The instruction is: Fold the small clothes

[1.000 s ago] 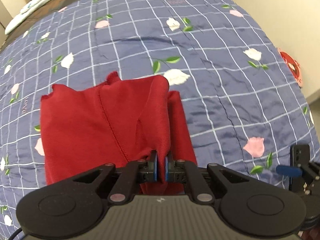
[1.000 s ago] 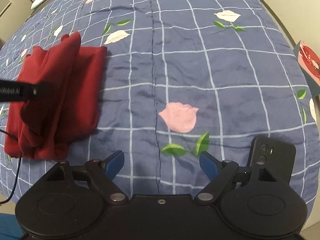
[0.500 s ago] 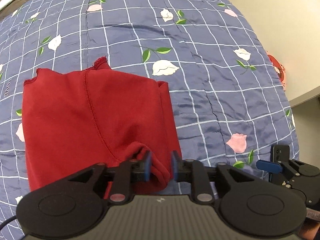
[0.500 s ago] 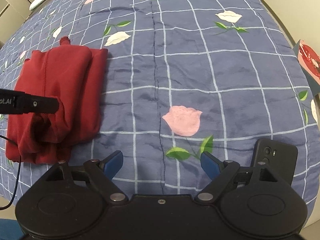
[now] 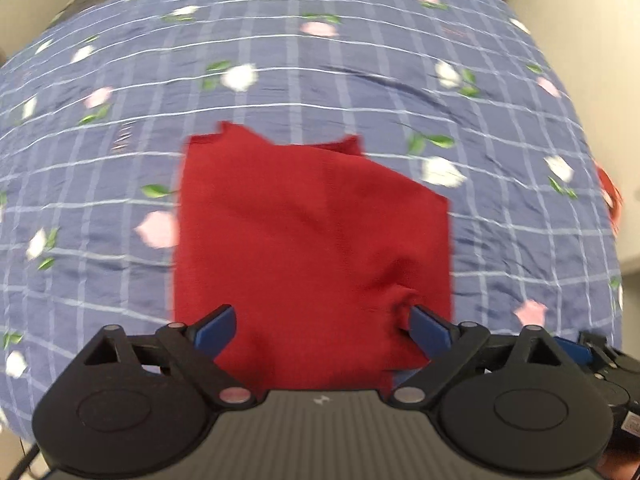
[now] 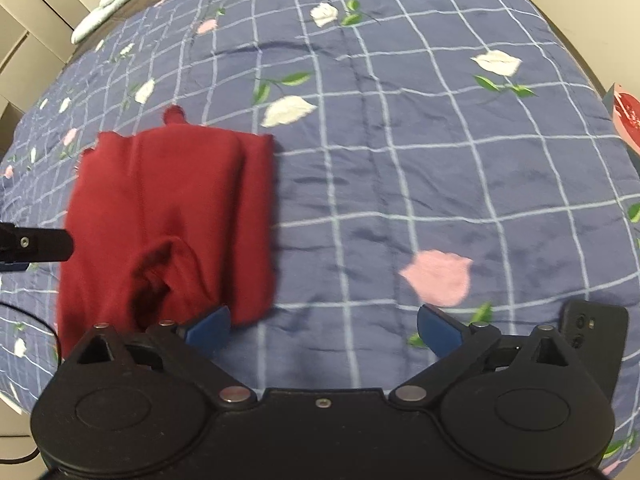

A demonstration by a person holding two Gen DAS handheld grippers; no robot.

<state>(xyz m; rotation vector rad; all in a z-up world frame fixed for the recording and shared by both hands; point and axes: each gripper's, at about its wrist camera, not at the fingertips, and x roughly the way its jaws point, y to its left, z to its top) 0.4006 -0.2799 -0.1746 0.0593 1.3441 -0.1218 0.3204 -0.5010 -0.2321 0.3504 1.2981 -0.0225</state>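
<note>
With the red garment (image 5: 312,240) lying folded into a rough rectangle on the blue floral quilt (image 5: 360,60), the step in hand looks like finishing and squaring the fold. To do it well: flatten the puckered bump at the near right corner, align the loose edges at the far side, then make any next fold from a corner pinch, not a mid-cloth grab, since the knit looks soft and bunches easily.

Left gripper (image 5: 322,326): jaws spread wide, holding nothing. Garment sits at 12 o'clock from it, directly ahead and running under the gap between the blue fingertips (image 5: 430,330); the right tip appears to touch the pucker, though motion blur makes contact uncertain.

Right gripper (image 6: 322,330): jaws also released, empty, over bare quilt. From this claw, the garment lies at 10 to 11 o'clock, its near right corner just beside the left fingertip. A dark phone (image 6: 592,344) lies at 3 o'clock near the bed edge, well apart from the garment. The left tool's tip shows at 9 o'clock, beside the cloth.
</note>
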